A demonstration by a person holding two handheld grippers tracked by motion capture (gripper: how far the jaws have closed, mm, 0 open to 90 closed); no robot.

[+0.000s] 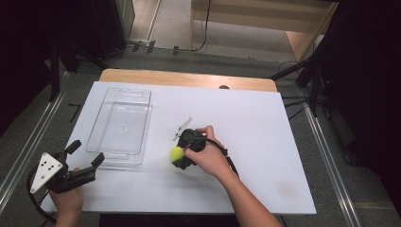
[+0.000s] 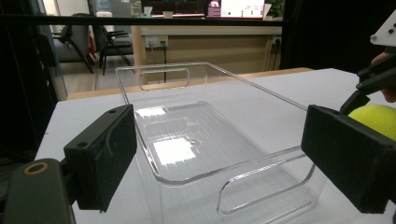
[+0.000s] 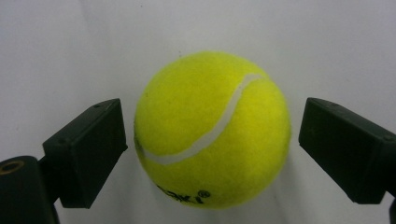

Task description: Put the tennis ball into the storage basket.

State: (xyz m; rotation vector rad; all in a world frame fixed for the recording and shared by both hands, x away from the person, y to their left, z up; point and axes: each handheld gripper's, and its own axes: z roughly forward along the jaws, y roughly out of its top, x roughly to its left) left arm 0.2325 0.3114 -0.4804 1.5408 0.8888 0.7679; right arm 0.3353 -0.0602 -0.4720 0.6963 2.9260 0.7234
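A yellow tennis ball (image 1: 177, 152) rests on the white tabletop (image 1: 265, 137), left of the person's right hand. My right gripper (image 1: 180, 152) points down over it. In the right gripper view the ball (image 3: 212, 130) sits between the two black jaws, with a thin gap showing on each side, so the gripper (image 3: 212, 127) is open around it. My left gripper (image 1: 87, 152) is held at the table's near-left corner, open and empty, facing a clear plastic tray (image 1: 127, 93). From the left gripper view, the tray (image 2: 261, 88) lies just beyond the jaws and the ball (image 2: 376, 119) shows at far right.
The clear tray is empty and lies lengthwise on the table's left side. A wooden strip (image 1: 189, 78) borders the far edge. Dark stands and cables (image 1: 307, 90) crowd the floor to the right, and metal rails (image 1: 28, 142) run along the left.
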